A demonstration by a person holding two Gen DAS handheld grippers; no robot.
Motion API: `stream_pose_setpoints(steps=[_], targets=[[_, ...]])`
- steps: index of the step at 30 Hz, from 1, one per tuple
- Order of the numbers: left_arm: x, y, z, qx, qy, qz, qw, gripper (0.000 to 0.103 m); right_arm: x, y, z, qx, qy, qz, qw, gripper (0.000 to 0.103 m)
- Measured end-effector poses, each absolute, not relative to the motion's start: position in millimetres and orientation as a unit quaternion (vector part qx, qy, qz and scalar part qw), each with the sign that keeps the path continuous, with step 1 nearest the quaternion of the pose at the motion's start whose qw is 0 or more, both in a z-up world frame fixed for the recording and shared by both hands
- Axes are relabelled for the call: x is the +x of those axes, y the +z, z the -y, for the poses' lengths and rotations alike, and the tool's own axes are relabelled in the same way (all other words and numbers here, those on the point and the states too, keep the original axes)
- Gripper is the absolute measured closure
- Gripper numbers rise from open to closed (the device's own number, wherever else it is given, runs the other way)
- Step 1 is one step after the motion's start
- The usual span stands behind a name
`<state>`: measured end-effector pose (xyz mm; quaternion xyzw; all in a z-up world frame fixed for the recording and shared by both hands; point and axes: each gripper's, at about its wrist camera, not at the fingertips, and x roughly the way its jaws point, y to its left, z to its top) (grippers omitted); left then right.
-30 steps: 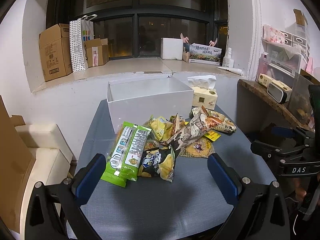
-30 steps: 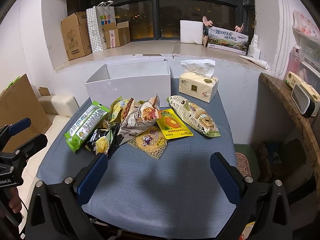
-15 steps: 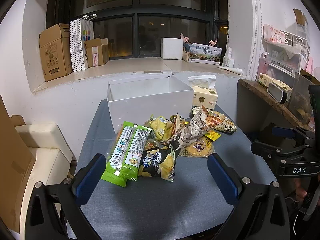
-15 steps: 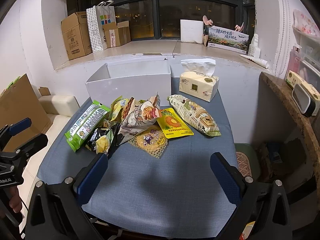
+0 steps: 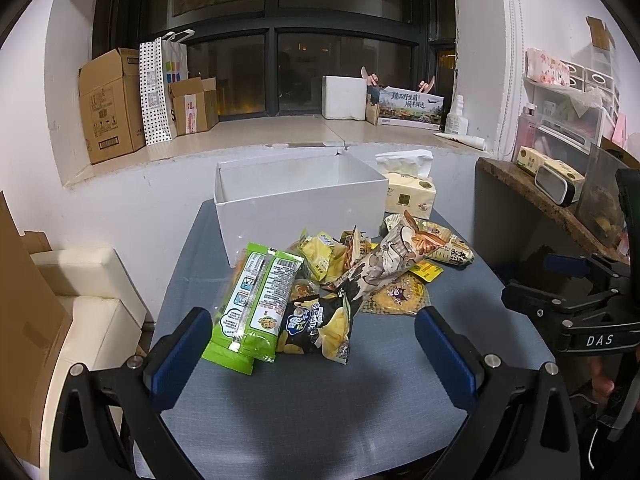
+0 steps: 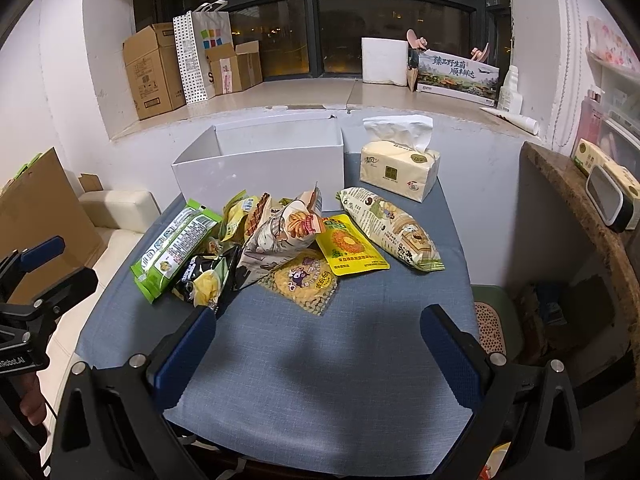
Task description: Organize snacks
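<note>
Both the left hand-held gripper (image 5: 312,354) and the right hand-held gripper (image 6: 318,350) hover with blue-padded fingers spread wide, gripping nothing. Just ahead of them, a heap of crinkly snack packets (image 5: 320,280) lies on the blue-grey cloth tabletop (image 6: 320,380). Beyond the heap stands an open white rectangular box (image 5: 298,204).

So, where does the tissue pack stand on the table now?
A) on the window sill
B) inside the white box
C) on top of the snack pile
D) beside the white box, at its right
D: the tissue pack stands on the blue table just to the right of the open white box, behind the snack pile.
</note>
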<state>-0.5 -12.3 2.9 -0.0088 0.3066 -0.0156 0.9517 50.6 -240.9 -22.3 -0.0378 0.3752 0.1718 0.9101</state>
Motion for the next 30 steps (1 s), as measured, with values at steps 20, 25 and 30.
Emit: stream_pose_setpoints(steps=[20,25,30], targets=[[1,-2,7,-0.027,-0.023,-0.3,0.953,0.0,90,-34,253,-0.043,0.159,-0.379,0.91,0.0],[4,-10,2,-0.036,-0.026,-0.305,0.951,0.0,155,-50,267,-0.04,0.145,-0.399,0.905,0.0],[8,-18,-4,-0.042,-0.03,-0.312,0.949,0.0,233,-78,263,-0.069,0.147,-0.429,0.889,0.0]])
